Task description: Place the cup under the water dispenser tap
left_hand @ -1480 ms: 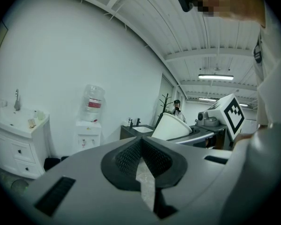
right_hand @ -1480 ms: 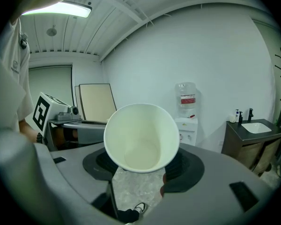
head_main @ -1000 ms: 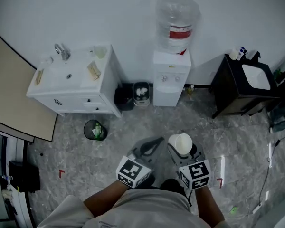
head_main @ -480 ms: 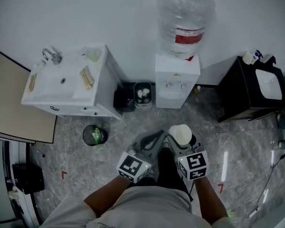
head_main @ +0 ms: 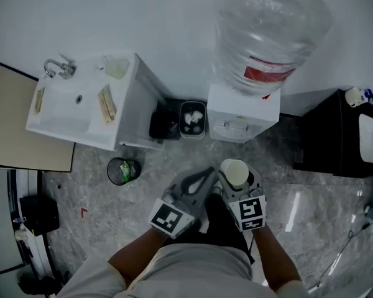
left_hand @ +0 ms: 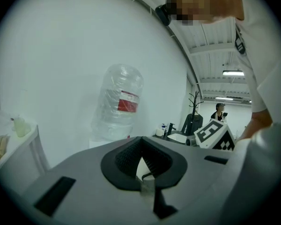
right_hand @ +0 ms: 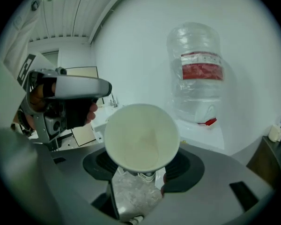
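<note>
The white cup [right_hand: 141,137] sits mouth up between the jaws of the right gripper [right_hand: 143,167], which stand wide and hold it by its lower part. The cup is in front of the water dispenser [head_main: 242,113], apart from it, above the floor [head_main: 143,191]. The right forearm reaches forward from the body, and its gripper points at the dispenser, tilted a little down. The left gripper [head_main: 204,176] is also before the dispenser, just beside the cup. Its jaws are pressed together with nothing between them, and it points almost level.
</note>
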{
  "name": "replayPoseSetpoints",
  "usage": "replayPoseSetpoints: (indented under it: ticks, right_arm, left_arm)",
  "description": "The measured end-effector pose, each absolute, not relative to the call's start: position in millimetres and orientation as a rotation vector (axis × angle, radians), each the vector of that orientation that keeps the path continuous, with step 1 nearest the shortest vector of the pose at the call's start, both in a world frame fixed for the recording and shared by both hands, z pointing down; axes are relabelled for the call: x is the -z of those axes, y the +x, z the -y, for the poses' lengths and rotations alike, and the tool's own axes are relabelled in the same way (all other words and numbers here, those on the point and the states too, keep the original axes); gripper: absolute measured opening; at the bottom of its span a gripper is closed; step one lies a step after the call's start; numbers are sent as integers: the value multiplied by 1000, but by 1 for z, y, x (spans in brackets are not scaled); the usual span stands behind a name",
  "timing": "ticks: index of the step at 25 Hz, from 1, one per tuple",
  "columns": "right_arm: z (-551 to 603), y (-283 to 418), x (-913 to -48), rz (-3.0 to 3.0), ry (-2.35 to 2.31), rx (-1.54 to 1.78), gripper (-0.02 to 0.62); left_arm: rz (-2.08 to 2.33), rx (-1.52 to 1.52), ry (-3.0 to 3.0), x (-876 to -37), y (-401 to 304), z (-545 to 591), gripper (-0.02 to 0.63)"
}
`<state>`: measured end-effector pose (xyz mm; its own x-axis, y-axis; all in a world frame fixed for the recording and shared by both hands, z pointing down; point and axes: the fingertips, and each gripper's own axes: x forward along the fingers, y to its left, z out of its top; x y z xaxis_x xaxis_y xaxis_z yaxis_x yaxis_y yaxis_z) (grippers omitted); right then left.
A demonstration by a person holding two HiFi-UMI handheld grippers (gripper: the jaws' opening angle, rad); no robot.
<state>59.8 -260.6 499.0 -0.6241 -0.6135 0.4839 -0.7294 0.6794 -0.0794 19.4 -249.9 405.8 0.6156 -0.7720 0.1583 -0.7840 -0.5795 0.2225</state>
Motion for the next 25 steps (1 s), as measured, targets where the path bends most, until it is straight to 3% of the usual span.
replayPoseSetpoints:
  ticks: [7,19,25]
  right_arm:
    - [305,54,-624,2360,1017,-366,270]
    - [371,46,-863,2172,1056,-414,270]
    - [414,54,-934,2093,1140,-428,270]
  left_arm:
    - [1283,-39,2519,-452,10,288,5]
    - [1240,-134,2483,-602,-16,319,5]
    - [1277,-86,2405,-648,-38,318,5]
